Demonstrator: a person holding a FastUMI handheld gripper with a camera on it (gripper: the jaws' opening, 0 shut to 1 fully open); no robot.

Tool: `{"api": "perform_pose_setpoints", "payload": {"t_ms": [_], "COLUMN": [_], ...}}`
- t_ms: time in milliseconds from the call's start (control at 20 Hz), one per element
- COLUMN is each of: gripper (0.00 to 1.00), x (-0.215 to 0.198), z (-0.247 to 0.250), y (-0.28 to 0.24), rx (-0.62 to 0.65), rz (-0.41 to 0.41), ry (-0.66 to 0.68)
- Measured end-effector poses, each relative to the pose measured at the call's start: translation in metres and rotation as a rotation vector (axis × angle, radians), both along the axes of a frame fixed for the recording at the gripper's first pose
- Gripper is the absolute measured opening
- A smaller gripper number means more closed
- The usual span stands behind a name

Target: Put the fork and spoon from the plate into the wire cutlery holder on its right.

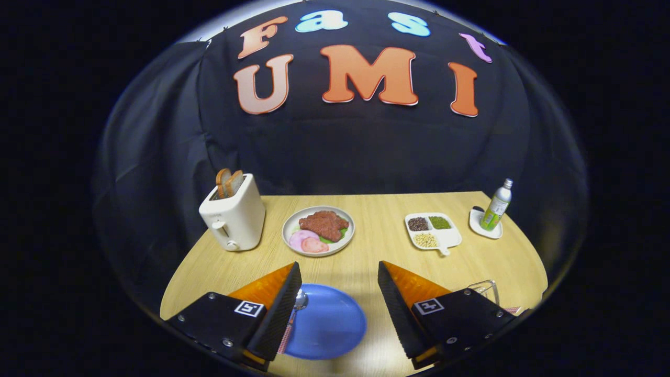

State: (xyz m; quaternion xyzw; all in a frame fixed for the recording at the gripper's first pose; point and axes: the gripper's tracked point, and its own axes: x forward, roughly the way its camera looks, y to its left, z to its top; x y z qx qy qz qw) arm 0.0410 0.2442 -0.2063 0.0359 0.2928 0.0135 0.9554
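So the claw (339, 303) hangs over the near edge of the tabletop (377, 262) with its fingers spread wide and nothing between them but air and the blue plate (330, 327) below. The spoon (298, 303) lies on the plate's left rim, bowl pointing away, handle running back under the left finger (277, 309). The handle end looks patterned, though it's mostly hidden. The fork can't be made out; it may be tucked under that same finger.

The wire holder (484, 289) peeks out just past the right finger, to the right of the plate, and only its top rim shows, so what's in it can't be told.

Handling guess: the spoon is probably light, stiff and a bit slick, lying flat on a smooth plate, so it'll likely skate if nudged. Best bet seems to be pinching across the narrow neck or mid-handle, not the bowl.

Further back: a toaster (234, 217) with two bread slices sticking out, a plate with meat (318, 230) and some ham-looking slices and greens, a divided tray (433, 231) with dark, green and pale beans each in its own compartment, and a bottle (497, 205) standing on a small white coaster.
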Motion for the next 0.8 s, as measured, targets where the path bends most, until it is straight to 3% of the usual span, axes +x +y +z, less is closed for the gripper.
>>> {"api": "perform_pose_setpoints", "payload": {"t_ms": [150, 400, 800], "gripper": [0.89, 0.83, 0.47], "x": [-0.015, -0.034, -0.062], "z": [-0.037, -0.091, -0.145], "y": [0.032, 0.062, 0.081], "rx": [0.004, -0.002, 0.004], "rz": [0.072, 0.125, 0.137], "ry": [0.112, 0.262, 0.441]}}
